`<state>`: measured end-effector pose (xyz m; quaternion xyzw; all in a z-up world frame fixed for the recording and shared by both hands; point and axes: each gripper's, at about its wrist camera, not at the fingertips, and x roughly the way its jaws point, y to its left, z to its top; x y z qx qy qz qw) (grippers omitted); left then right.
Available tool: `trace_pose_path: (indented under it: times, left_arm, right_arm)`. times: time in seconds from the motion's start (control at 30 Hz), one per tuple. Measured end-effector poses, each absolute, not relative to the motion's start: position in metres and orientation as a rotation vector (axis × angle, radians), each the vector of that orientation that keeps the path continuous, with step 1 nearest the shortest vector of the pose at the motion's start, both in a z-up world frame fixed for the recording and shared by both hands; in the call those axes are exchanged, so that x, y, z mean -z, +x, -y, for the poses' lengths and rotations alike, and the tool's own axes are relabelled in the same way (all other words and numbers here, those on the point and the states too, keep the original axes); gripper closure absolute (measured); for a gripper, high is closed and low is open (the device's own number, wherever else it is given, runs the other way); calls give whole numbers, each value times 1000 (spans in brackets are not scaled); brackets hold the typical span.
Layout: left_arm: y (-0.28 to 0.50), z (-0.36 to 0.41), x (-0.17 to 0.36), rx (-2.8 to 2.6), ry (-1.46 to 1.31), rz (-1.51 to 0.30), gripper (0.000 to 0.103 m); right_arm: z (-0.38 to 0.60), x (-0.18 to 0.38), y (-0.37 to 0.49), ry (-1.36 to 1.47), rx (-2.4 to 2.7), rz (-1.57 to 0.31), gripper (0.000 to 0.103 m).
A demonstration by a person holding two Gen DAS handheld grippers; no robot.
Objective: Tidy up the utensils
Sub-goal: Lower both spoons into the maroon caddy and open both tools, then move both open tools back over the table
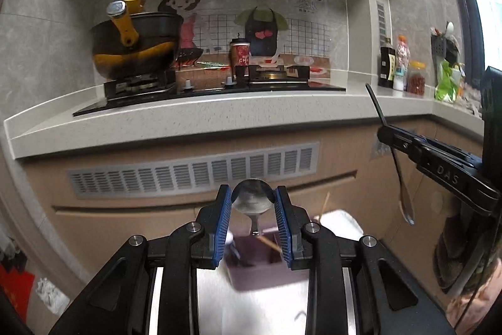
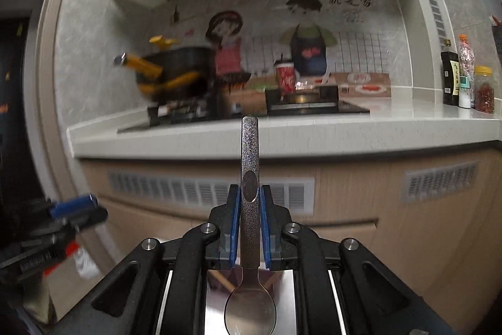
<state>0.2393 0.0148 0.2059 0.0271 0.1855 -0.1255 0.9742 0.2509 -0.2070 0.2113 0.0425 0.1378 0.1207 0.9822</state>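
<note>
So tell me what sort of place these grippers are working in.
Most likely a home kitchen. A black glass gas hob is set into a pale speckled stone countertop, a black-and-yellow pot sits on one burner, and dark sauce bottles and a red spice jar line the corner.

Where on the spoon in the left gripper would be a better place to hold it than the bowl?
Probably the handle. The left gripper pinches the spoon across its round bowl, a curved, slick surface that can slip or swivel. The narrow neck below the bowl gives a flatter, straighter part to clamp from either side, the way the right gripper holds its own spoon by the handle.
</note>
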Motion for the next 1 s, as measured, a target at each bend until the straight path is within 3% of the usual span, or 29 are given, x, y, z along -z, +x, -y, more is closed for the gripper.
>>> trace_pose_path:
  times: [0.7, 0.77, 0.8, 0.83, 0.9, 1.0]
  left_arm:
    - [350, -21, -118, 299, -43, -587, 73]
    - [357, -20, -109, 304, -55, -615, 72]
    - [359, -20, -105, 306, -59, -626, 72]
    - [361, -19, -101, 309, -63, -637, 69]
    - [361, -20, -96, 305, -69, -650, 65]
    - [354, -25, -96, 291, -79, -655, 61]
  right_arm:
    - [154, -104, 351, -59, -180, -300, 92]
    - [153, -93, 353, -87, -172, -313, 88]
    - [154, -90, 354, -94, -171, -323, 79]
    - [155, -87, 355, -97, -183, -343, 62]
    - [162, -84, 352, -79, -208, -374, 44]
    - [178, -86, 339, -65, -176, -378, 42]
